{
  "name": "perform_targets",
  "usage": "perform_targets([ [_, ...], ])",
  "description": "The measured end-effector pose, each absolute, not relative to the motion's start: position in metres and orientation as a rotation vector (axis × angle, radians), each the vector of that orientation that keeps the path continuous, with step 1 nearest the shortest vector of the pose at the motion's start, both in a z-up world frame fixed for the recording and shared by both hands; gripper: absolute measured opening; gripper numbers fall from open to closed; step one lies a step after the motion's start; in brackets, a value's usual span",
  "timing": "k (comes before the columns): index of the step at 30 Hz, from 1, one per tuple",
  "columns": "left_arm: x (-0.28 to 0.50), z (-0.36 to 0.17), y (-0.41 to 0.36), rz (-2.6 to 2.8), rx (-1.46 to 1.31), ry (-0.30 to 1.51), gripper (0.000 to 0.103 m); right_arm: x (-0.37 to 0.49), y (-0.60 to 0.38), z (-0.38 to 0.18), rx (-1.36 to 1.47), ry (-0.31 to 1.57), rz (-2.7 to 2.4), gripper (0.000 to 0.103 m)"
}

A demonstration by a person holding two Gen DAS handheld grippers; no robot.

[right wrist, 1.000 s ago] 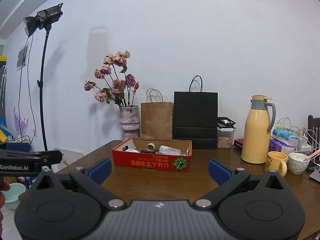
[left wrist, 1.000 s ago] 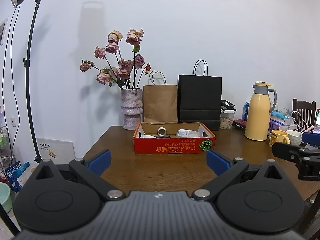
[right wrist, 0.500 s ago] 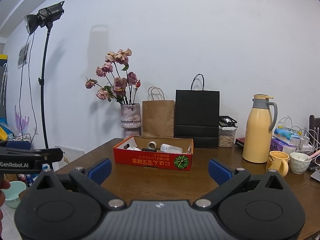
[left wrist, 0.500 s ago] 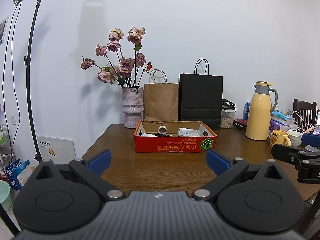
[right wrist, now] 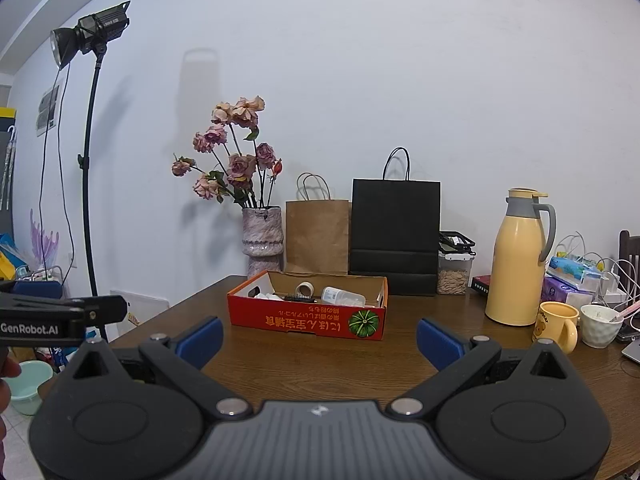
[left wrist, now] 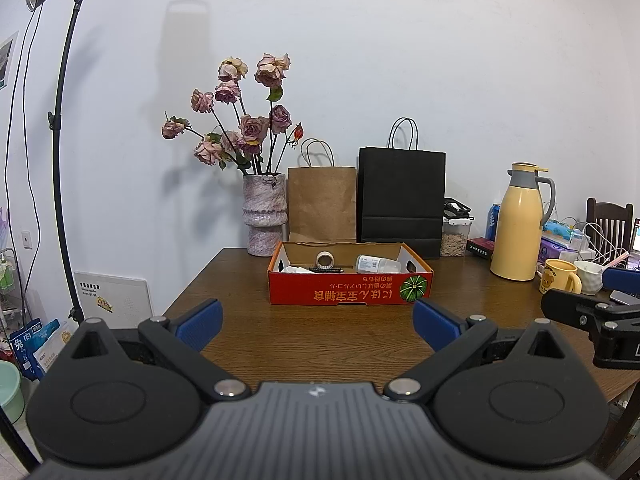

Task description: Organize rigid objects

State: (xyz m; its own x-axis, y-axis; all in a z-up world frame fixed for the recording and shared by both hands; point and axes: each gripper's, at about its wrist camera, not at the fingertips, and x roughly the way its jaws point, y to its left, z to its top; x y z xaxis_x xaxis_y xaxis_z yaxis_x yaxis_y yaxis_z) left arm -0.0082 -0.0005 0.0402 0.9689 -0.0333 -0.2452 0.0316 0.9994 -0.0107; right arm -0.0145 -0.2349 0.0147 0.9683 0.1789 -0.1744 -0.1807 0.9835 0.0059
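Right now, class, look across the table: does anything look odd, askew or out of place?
The red cardboard box sits with its printed text upside down to both cameras, so it faces the far side. Inside, the clear bottle lies on its side. Nothing looks spilled or broken.

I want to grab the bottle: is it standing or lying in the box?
Lying on its side: the bottle rests flat in the box.

Your left wrist view looks level across the table (left wrist: 320, 340) toward the wall, facing the red box (left wrist: 350, 291) squarely; your right wrist view, further right, shares that box (right wrist: 307, 317).
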Motion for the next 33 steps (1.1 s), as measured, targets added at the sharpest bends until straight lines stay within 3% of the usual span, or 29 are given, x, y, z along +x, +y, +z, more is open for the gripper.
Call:
perform_targets([
  [33,-0.0099,0.039,-0.0013,-0.038,-0.003,0.244,0.103,-0.0154,-0.2309,0.0123,-0.014,0.178,0.184,0.103],
])
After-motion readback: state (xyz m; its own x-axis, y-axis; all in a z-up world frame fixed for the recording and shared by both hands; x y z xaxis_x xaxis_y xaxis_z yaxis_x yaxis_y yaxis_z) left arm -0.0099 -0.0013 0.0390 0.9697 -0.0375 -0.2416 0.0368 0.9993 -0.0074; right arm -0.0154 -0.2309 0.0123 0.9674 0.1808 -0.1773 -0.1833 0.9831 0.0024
